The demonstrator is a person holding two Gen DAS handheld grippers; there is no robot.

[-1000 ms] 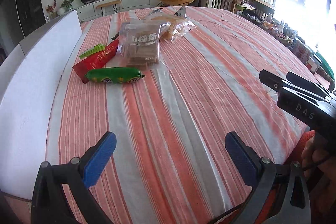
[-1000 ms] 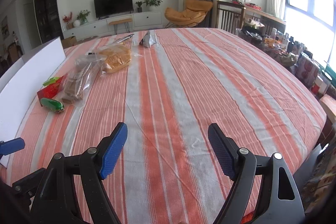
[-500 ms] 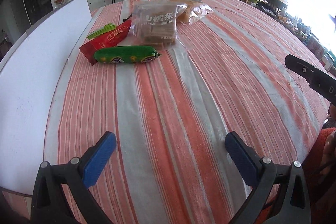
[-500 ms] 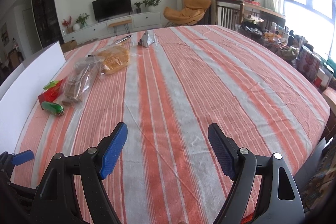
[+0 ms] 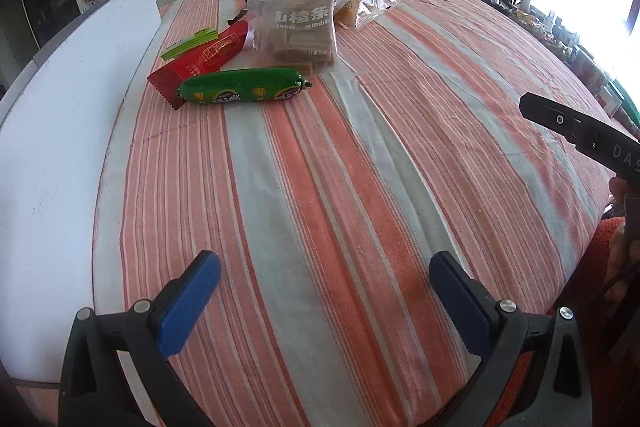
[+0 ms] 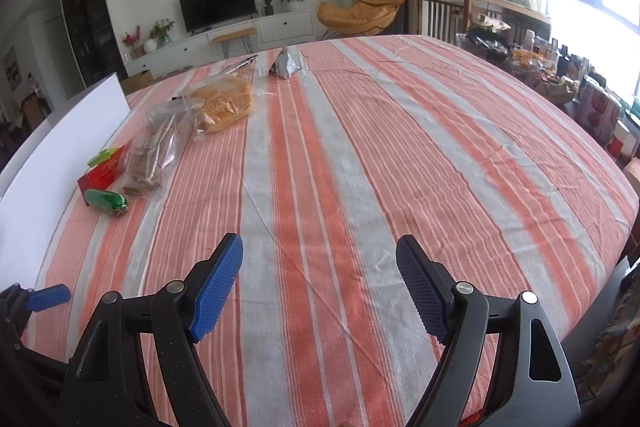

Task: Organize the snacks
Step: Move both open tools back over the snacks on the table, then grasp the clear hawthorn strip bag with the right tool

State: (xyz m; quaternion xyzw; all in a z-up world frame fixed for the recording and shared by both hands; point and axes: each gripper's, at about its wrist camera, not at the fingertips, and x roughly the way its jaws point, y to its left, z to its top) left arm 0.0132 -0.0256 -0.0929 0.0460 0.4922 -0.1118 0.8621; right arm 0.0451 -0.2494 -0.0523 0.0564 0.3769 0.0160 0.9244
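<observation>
Snacks grouped at the counter's far left, beside a white board: green sausage, red wrapper, clear biscuit bag. Left claw and right claw are held agape, empty, well short of them.

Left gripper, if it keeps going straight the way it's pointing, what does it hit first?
Probably the striped tablecloth: the open left gripper tilts down toward bare cloth. The green sausage snack lies farther ahead and left of that line, though depth is unclear.
</observation>
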